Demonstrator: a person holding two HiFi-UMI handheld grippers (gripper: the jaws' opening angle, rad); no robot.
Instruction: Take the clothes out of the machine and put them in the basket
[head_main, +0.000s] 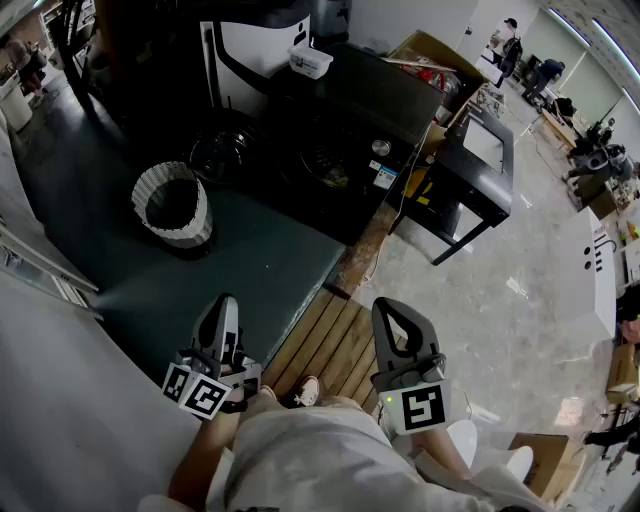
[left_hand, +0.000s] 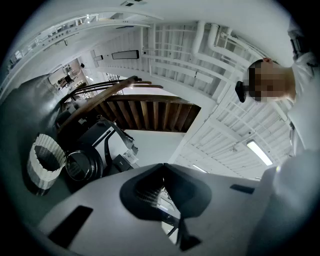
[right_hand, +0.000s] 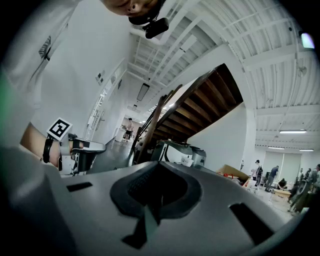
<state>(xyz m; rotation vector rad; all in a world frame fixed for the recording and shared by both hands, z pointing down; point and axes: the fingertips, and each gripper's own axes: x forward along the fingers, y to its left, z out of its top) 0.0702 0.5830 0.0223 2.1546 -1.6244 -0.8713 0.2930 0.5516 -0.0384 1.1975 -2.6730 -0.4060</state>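
The white ribbed basket (head_main: 173, 205) stands on the dark floor mat, its inside dark, and it also shows low left in the left gripper view as the basket (left_hand: 45, 162). Just beyond it is the black machine with its round door (head_main: 222, 150), the same door (left_hand: 82, 165) seen beside the basket. No clothes show anywhere. My left gripper (head_main: 224, 303) (left_hand: 163, 165) is held close to my body, shut and empty, well short of the basket. My right gripper (head_main: 388, 308) (right_hand: 159, 164) is level beside it over the wooden boards, its jaws together with nothing between them.
A white container (head_main: 310, 62) sits on the black unit behind the machine. A black desk (head_main: 480, 160) and a cardboard box (head_main: 440, 60) stand to the right. Wooden boards (head_main: 330, 340) lie under me. A wooden staircase (right_hand: 200, 105) rises ahead, with people far off at the right.
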